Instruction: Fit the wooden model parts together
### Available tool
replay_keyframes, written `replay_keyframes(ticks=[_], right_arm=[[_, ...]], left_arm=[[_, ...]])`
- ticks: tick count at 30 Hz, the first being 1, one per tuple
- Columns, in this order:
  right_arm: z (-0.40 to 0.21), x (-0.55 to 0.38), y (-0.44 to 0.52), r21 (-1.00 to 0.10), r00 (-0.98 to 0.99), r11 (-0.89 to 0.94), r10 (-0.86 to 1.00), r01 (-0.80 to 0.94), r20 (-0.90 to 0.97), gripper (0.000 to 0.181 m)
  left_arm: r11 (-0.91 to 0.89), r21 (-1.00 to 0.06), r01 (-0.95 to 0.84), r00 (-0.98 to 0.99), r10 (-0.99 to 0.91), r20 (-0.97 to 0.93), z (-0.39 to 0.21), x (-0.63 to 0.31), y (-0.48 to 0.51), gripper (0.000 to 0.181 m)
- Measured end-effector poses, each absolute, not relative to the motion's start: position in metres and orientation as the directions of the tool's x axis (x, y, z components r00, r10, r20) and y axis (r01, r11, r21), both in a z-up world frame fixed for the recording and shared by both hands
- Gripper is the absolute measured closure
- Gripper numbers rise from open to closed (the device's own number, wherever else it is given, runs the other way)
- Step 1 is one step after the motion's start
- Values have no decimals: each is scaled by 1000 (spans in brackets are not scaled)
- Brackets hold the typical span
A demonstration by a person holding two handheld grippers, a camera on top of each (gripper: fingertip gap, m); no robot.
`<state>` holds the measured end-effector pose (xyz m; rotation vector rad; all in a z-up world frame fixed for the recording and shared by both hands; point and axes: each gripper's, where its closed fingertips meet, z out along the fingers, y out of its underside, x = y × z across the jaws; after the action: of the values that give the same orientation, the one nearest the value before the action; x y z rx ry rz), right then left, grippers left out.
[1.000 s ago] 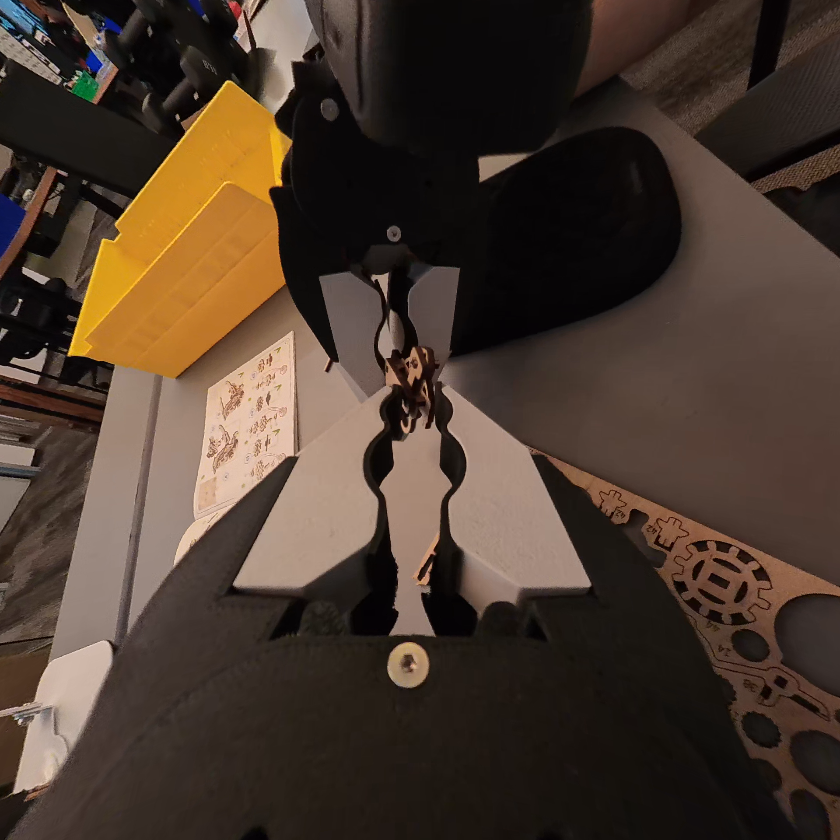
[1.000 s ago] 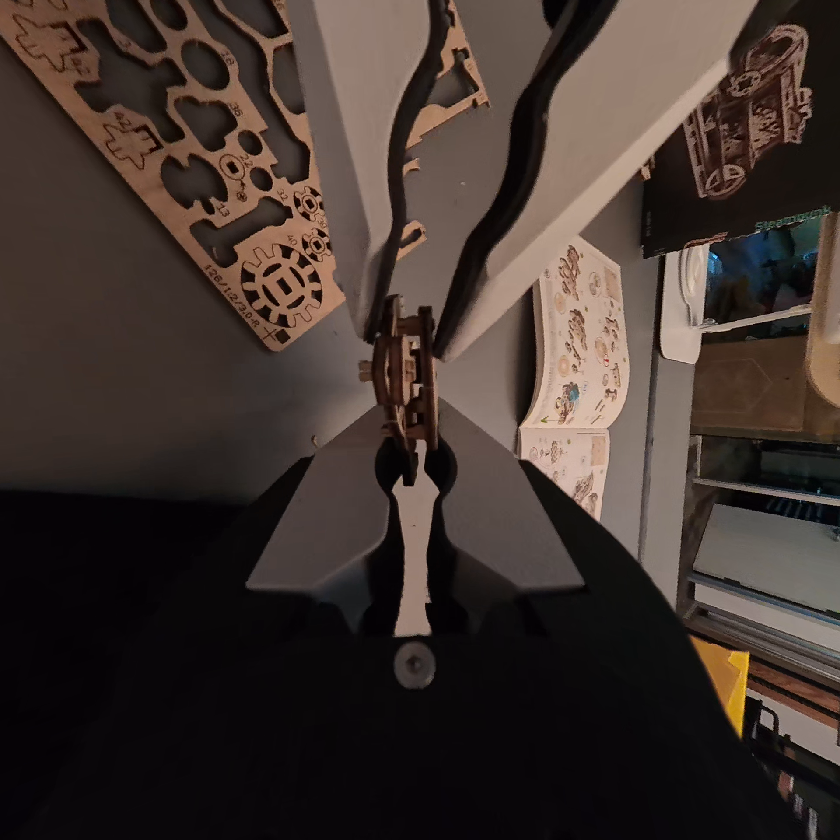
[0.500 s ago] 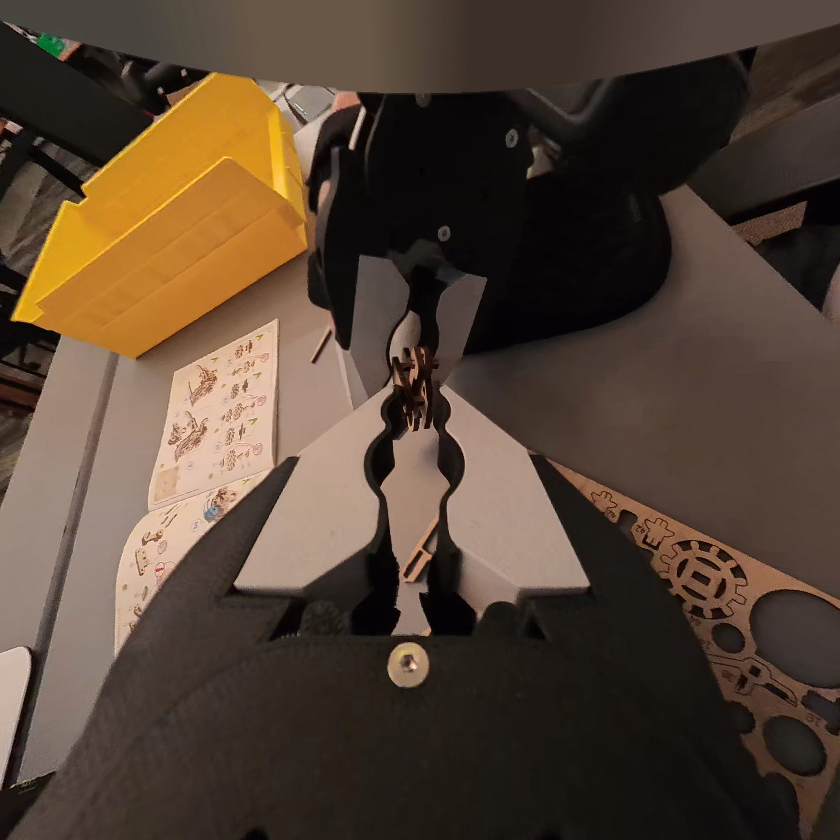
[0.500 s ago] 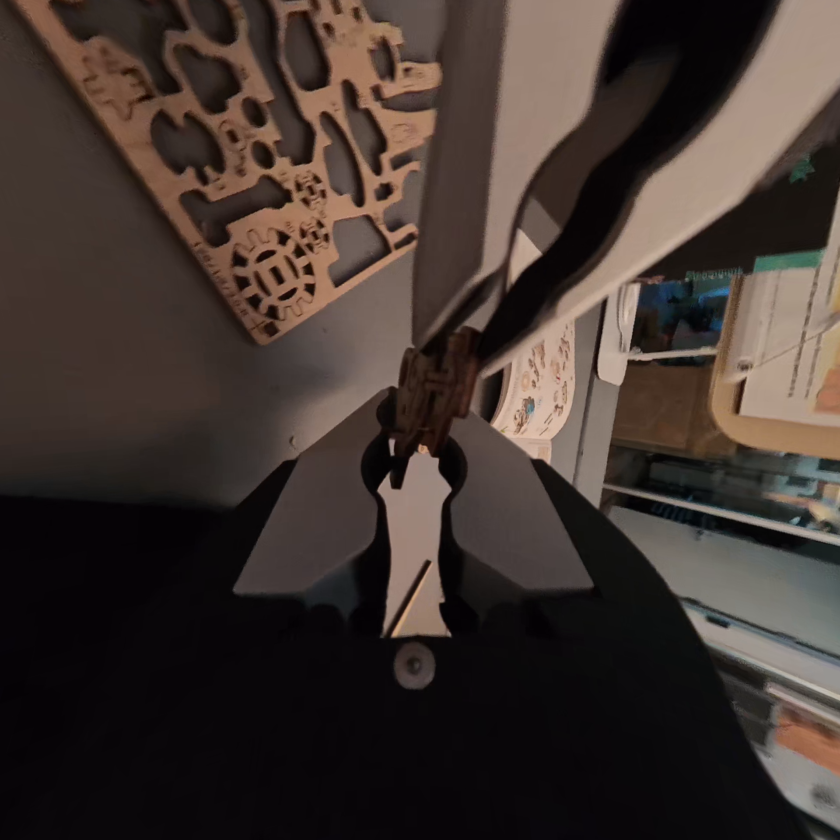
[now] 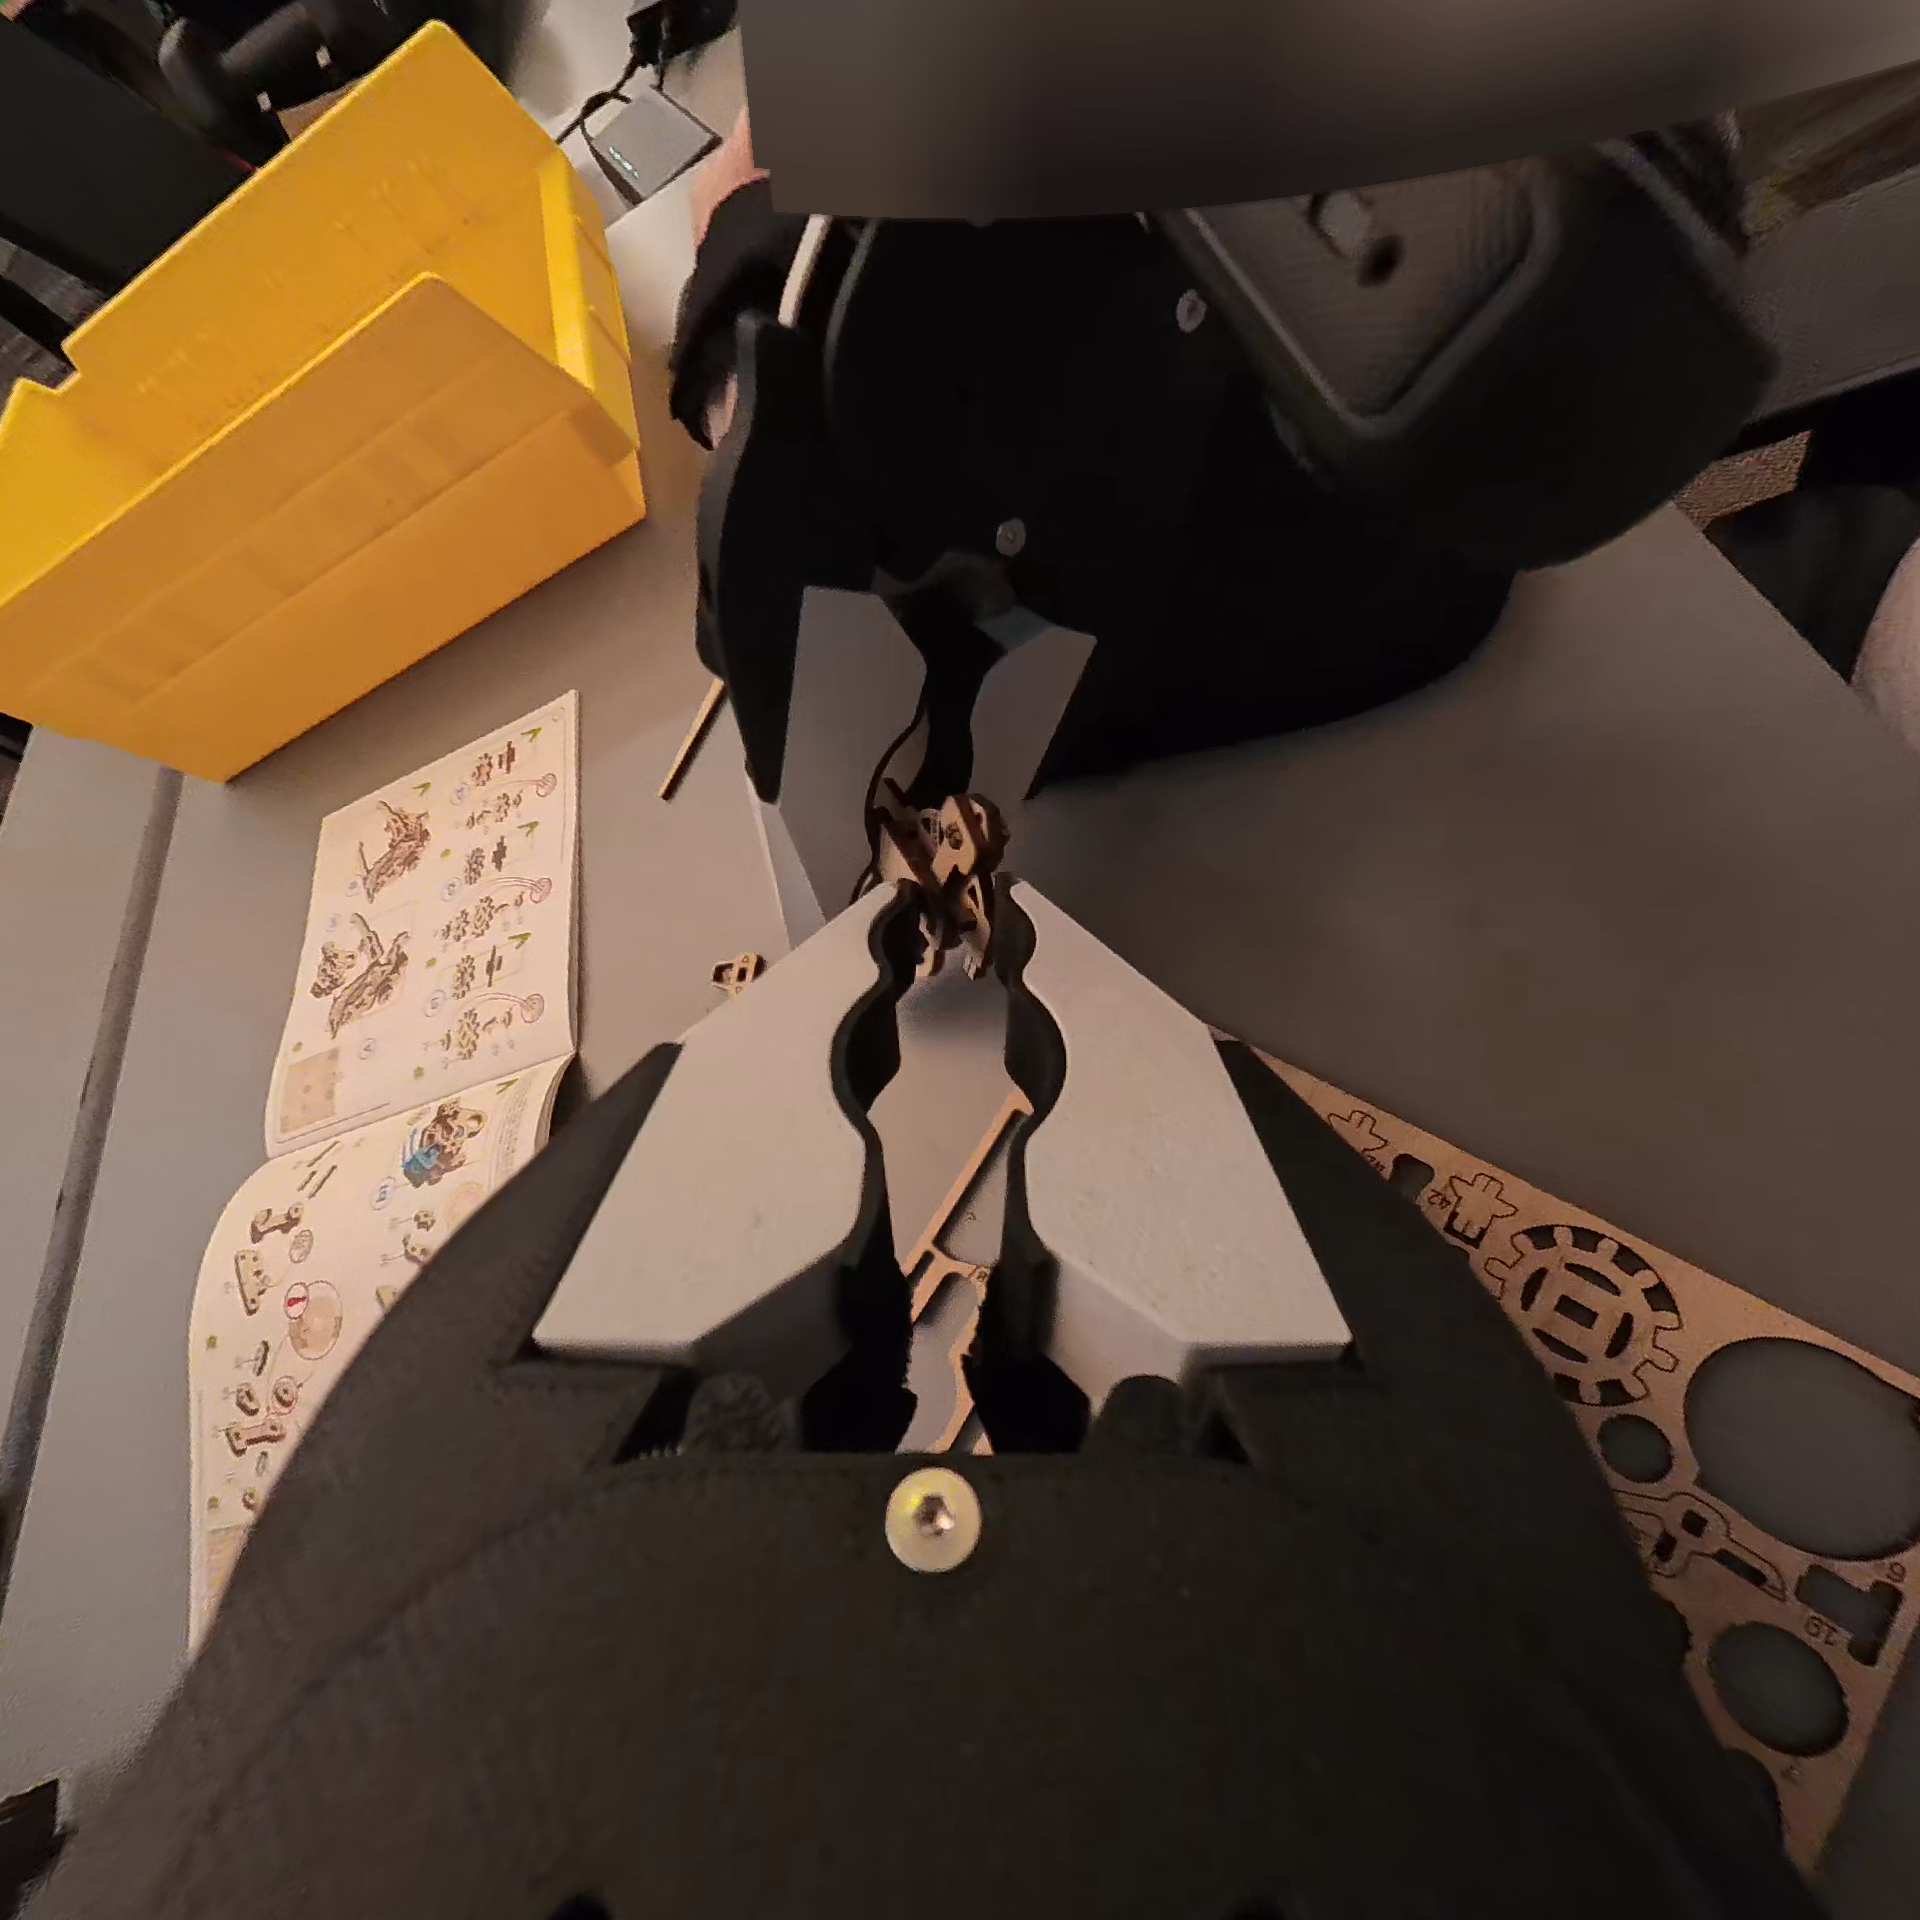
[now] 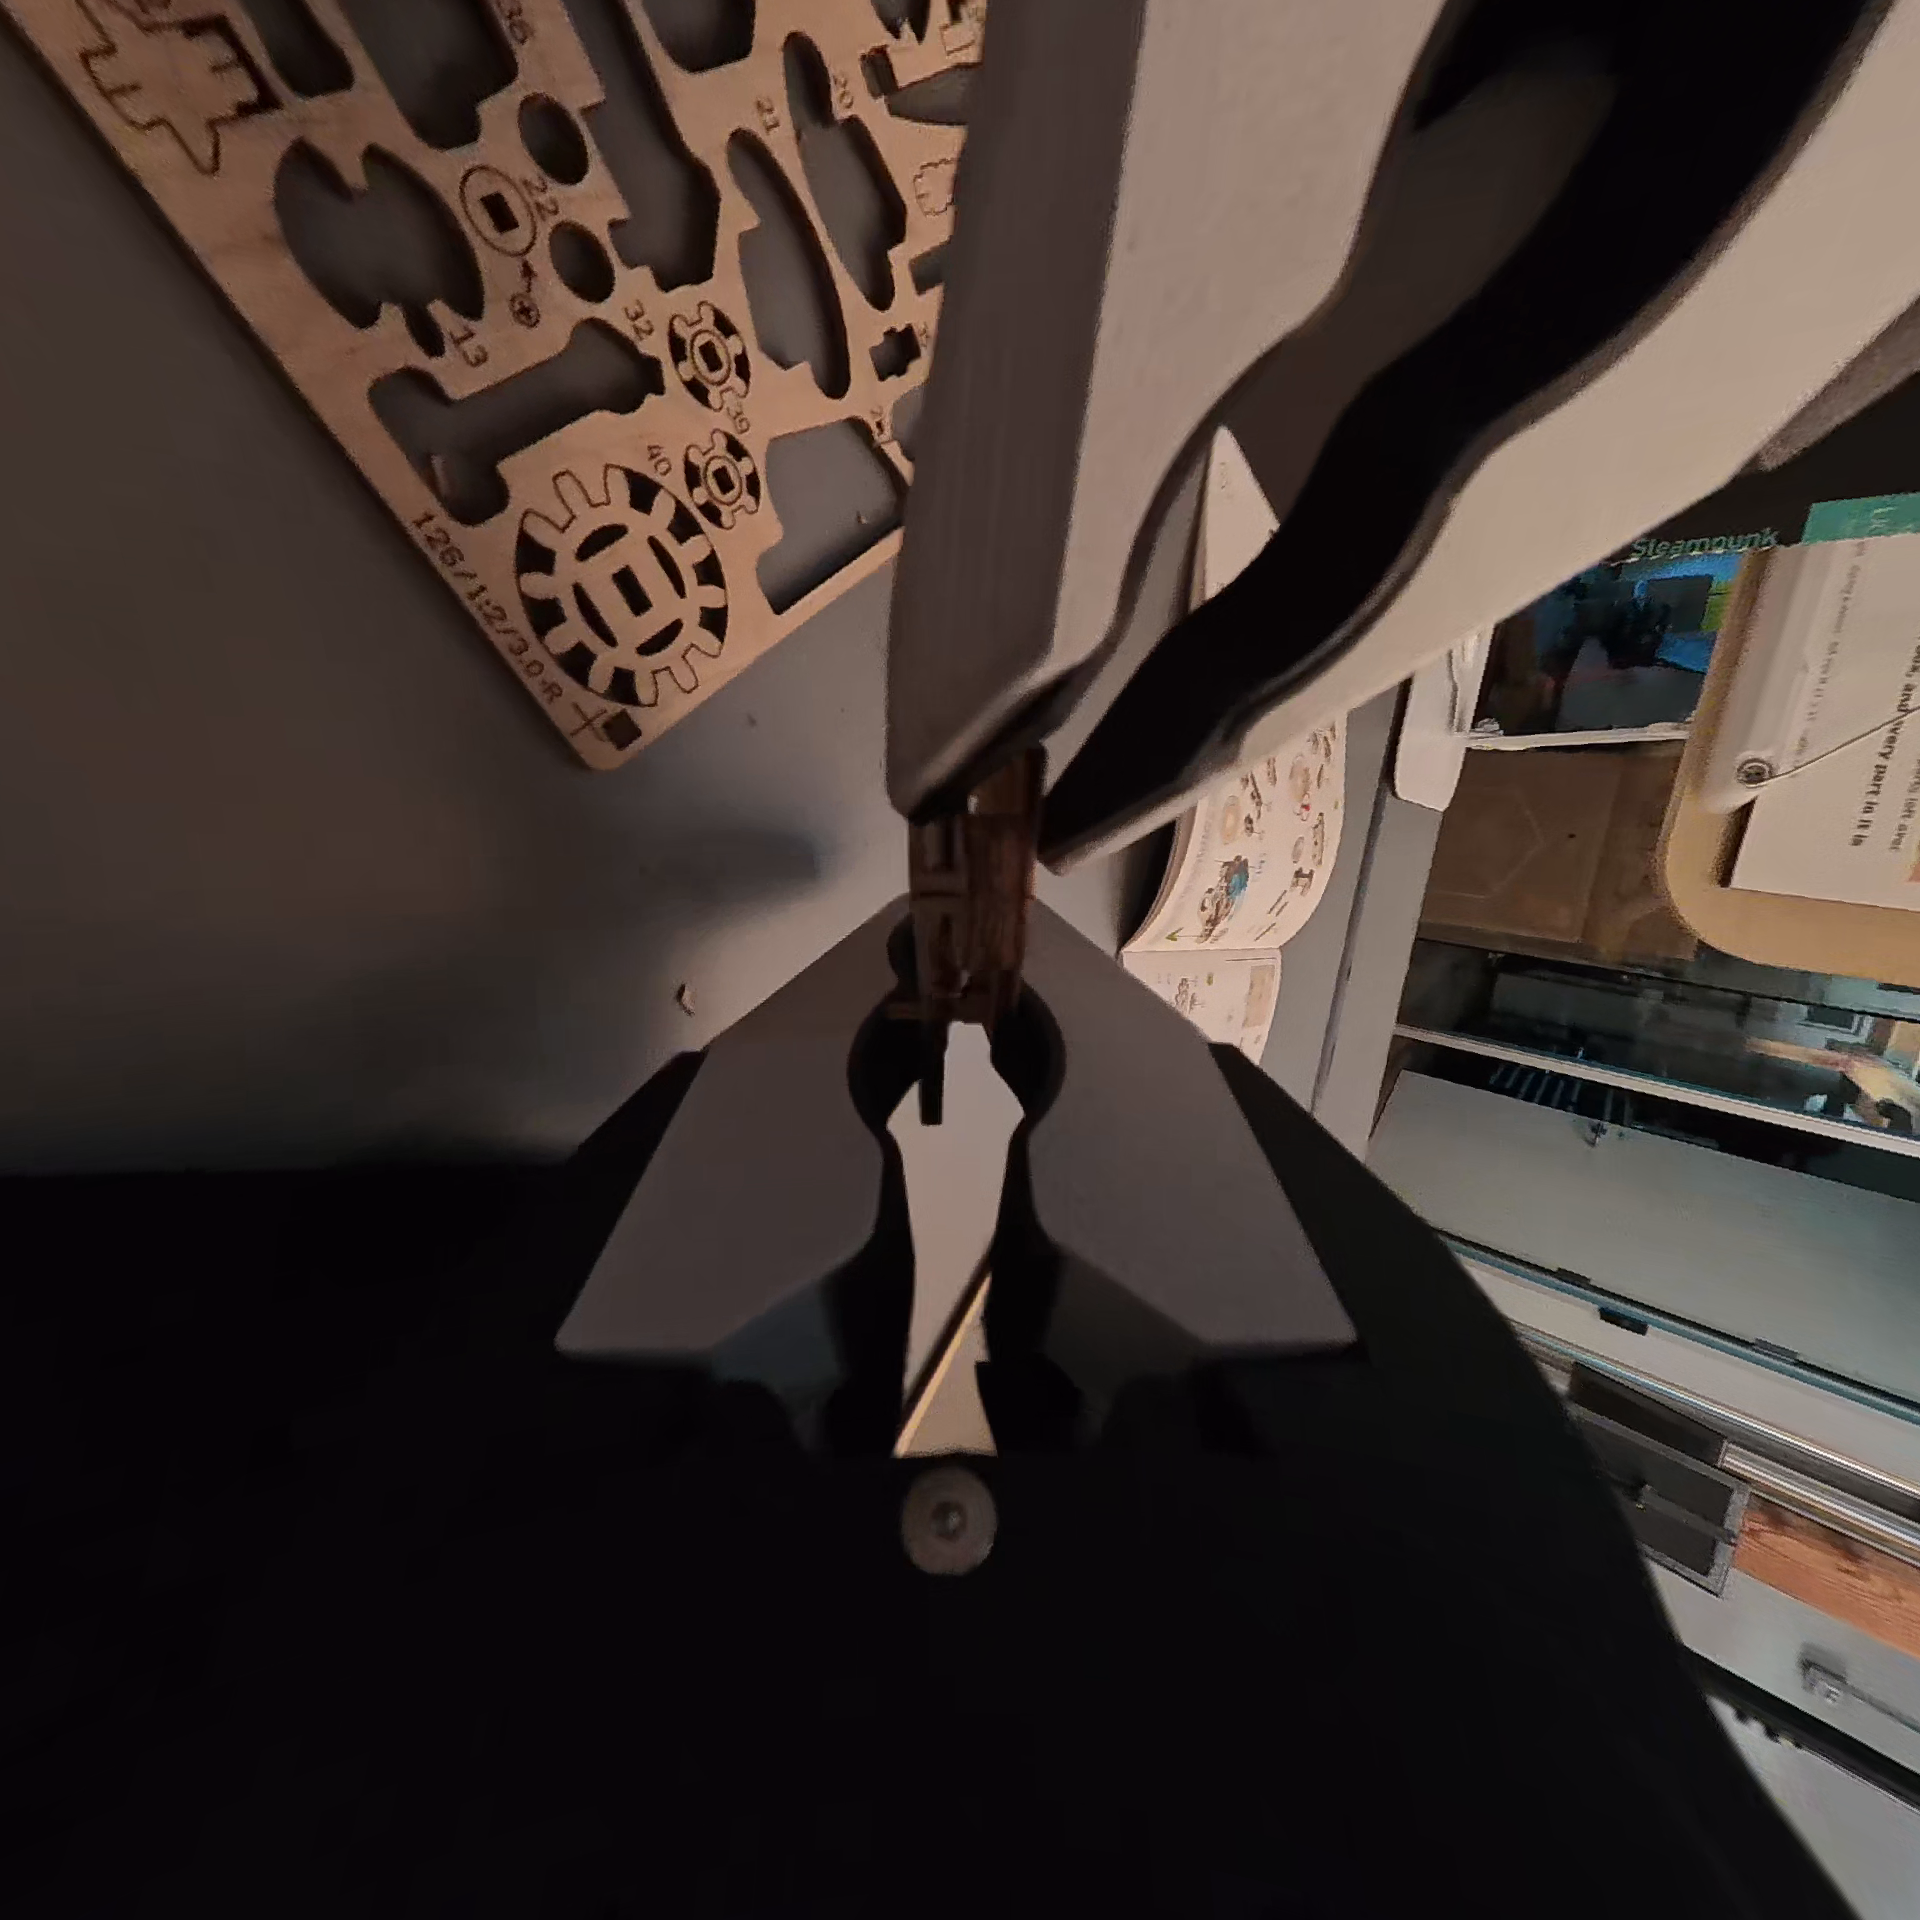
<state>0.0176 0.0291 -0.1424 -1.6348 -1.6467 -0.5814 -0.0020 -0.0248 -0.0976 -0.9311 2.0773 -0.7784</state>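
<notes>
A small wooden model assembly (image 5: 940, 857) of several slotted laser-cut pieces is held in the air between both grippers. My left gripper (image 5: 943, 906) is shut on its near end. The right gripper (image 5: 920, 805) comes from the opposite side, tip to tip, and is shut on its far end. In the right wrist view the assembly (image 6: 971, 883) sits edge-on between my right gripper (image 6: 961, 940) and the left gripper (image 6: 982, 821), which slants in from the upper right. The joint between the pieces is hidden by the fingertips.
A wooden parts sheet (image 5: 1662, 1351) with cut-out holes lies on the grey table (image 5: 1455, 883), also in the right wrist view (image 6: 582, 416). An open instruction booklet (image 5: 436, 935), a yellow bin (image 5: 312, 416), a loose wooden piece (image 5: 736, 974) and a thin stick (image 5: 691, 743) lie left. There is about 7 cm between the tips of the two grippers.
Both grippers kept their hold on the assembly. The pair tilted and shifted, so the left gripper now slants from the upper right in the right wrist view, and the assembly has turned slightly.
</notes>
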Motion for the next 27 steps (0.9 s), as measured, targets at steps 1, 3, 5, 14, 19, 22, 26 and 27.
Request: replay_keyframes(ticks=[1, 3, 5, 14, 19, 22, 26, 27], right_arm=[[-143, 17, 30, -184, 88, 78, 659, 980, 747, 173], [-146, 14, 30, -168, 65, 94, 660, 981, 748, 167], [-146, 10, 31, -91, -25, 156, 614, 984, 789, 162], [-147, 2, 14, -308, 78, 177, 744, 935, 664, 165], [-150, 5, 7, -319, 125, 91, 793, 943, 596, 159], [-147, 11, 8, -350, 170, 50, 804, 935, 570, 154], [-141, 14, 2, -442, 173, 86, 841, 893, 513, 151], [-137, 15, 3, -477, 183, 95, 844, 873, 504, 153]], left_arm=[[544, -756, -363, -469, -808, -356, -95, -1, -23, 169], [498, -786, -367, -464, -830, -310, -90, -1, -22, 170], [458, -804, -379, -476, -842, -256, -91, -2, -25, 170], [440, -801, -406, -529, -828, -187, -95, -8, -27, 170], [541, -757, -366, -544, -784, -298, -98, -7, -32, 170], [565, -741, -363, -519, -783, -343, -97, -7, -23, 170], [573, -731, -371, -498, -787, -364, -97, -10, -13, 170], [544, -753, -371, -500, -800, -332, -95, -10, -13, 170]])
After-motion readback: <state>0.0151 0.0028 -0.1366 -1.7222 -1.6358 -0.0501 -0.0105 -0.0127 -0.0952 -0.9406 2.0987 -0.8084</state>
